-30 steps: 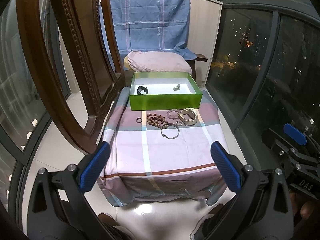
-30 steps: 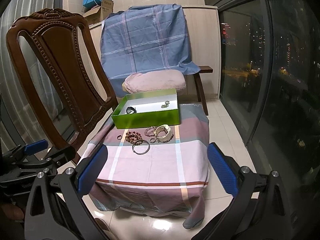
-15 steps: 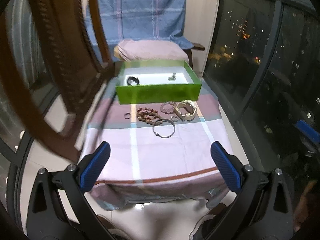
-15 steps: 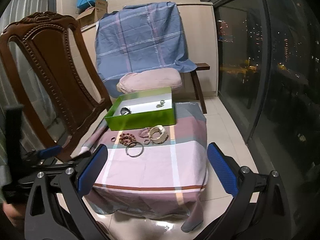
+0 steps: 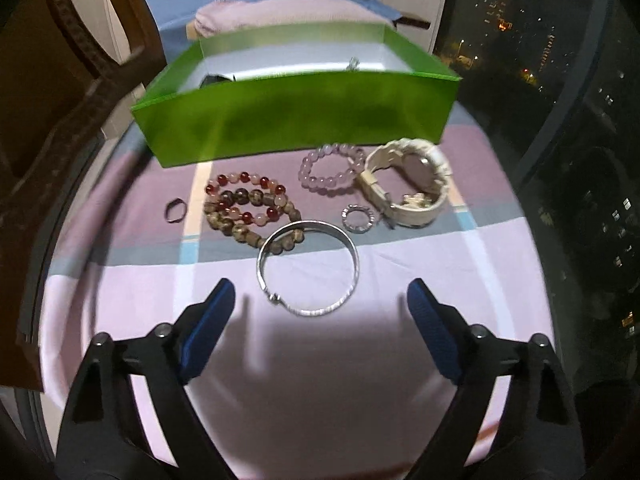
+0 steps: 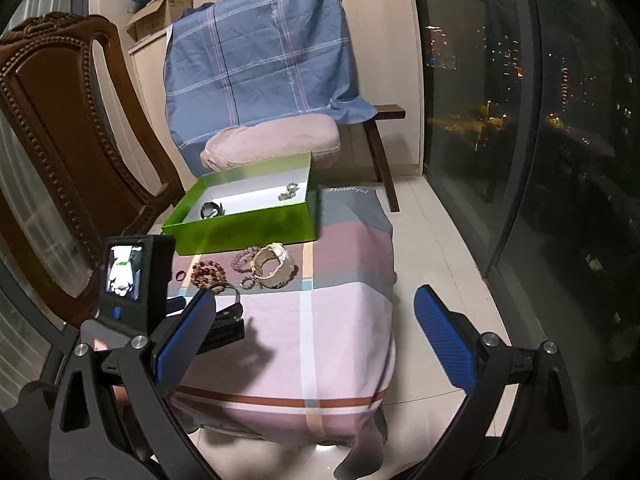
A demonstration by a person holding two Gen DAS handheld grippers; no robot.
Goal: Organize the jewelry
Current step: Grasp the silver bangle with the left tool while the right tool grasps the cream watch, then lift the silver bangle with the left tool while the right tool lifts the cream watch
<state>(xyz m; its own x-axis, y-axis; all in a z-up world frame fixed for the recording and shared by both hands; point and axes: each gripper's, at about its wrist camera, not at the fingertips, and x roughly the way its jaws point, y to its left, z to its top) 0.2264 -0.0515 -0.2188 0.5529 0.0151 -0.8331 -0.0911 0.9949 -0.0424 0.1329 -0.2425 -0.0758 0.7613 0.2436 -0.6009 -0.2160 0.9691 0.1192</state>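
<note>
Left wrist view: the left gripper (image 5: 316,312) hangs low over the near part of the checked pink-and-lilac cloth (image 5: 420,280) that covers the small table, its blue-padded jaws apart and just lately drawn in a little, with nothing pressed between them. The plain silver bangle with a small clasp (image 5: 307,267) lies on the cloth just ahead of the gap, touching neither pad. Behind it, along the cloth's far edge, the jewelry sits in a row in front of the shallow green cardboard box (image 5: 296,120): a small dark ring (image 5: 175,210) toward the left edge, a coiled strand of red, pink and brown beads (image 5: 250,208) which the bangle's far rim overlaps, a pale lilac bead bracelet (image 5: 331,169), a small sparkly silver ring (image 5: 359,219), and a wide cream woven cuff (image 5: 408,184) toward the right edge. Two pieces already lie on the box's white floor, a dark band (image 6: 211,209) at the left end and a small silvery piece (image 6: 289,191) toward the right.

In the right wrist view, the right gripper (image 6: 312,332) hovers off the table's near edge, jaws wide apart and empty
</note>
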